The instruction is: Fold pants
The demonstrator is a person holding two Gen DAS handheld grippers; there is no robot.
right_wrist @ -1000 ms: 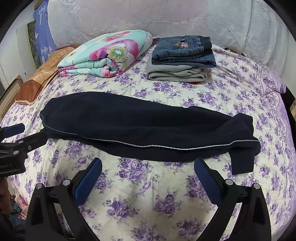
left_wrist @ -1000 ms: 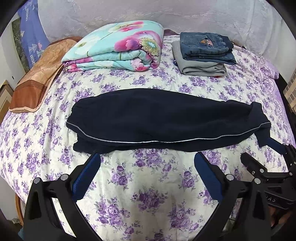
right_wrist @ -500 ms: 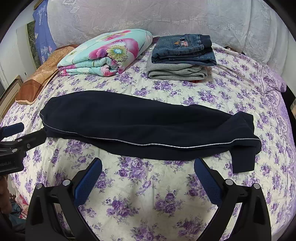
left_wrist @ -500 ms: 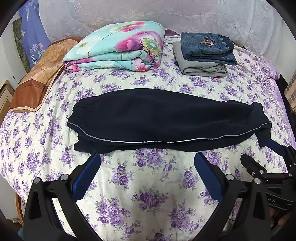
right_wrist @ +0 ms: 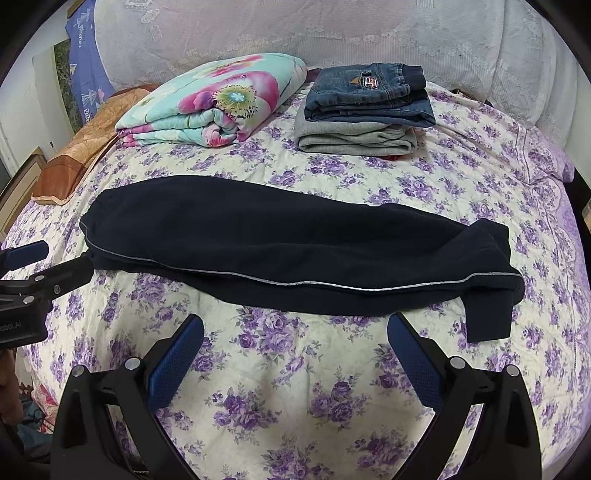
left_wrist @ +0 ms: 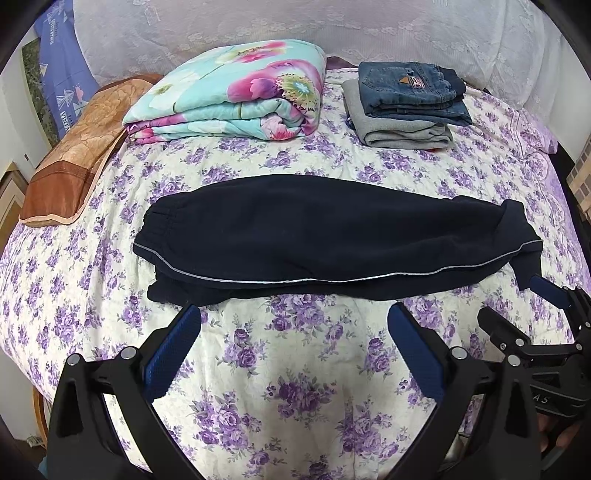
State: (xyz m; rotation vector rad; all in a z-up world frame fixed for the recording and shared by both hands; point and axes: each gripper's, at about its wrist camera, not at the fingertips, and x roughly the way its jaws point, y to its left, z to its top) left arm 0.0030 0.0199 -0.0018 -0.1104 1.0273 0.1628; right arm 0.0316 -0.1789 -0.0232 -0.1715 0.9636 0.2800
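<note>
Dark navy pants (left_wrist: 325, 236) with a thin white side stripe lie folded lengthwise across the flowered bedspread, waistband at the left, leg cuffs at the right; they also show in the right wrist view (right_wrist: 295, 243). One cuff (right_wrist: 487, 314) sticks out toward me at the right end. My left gripper (left_wrist: 293, 350) is open and empty, hovering just in front of the pants' near edge. My right gripper (right_wrist: 295, 354) is open and empty, also in front of the near edge. Each gripper shows at the side of the other's view.
A folded floral quilt (left_wrist: 236, 96) and a stack of folded jeans and grey pants (left_wrist: 406, 107) lie at the back of the bed. A brown pillow (left_wrist: 74, 155) lies at the back left. A white lace headboard cover (left_wrist: 295, 26) stands behind.
Both grippers have drifted slightly, so the pants sit a little differently in view. The pants have not moved and both grippers stay open.
</note>
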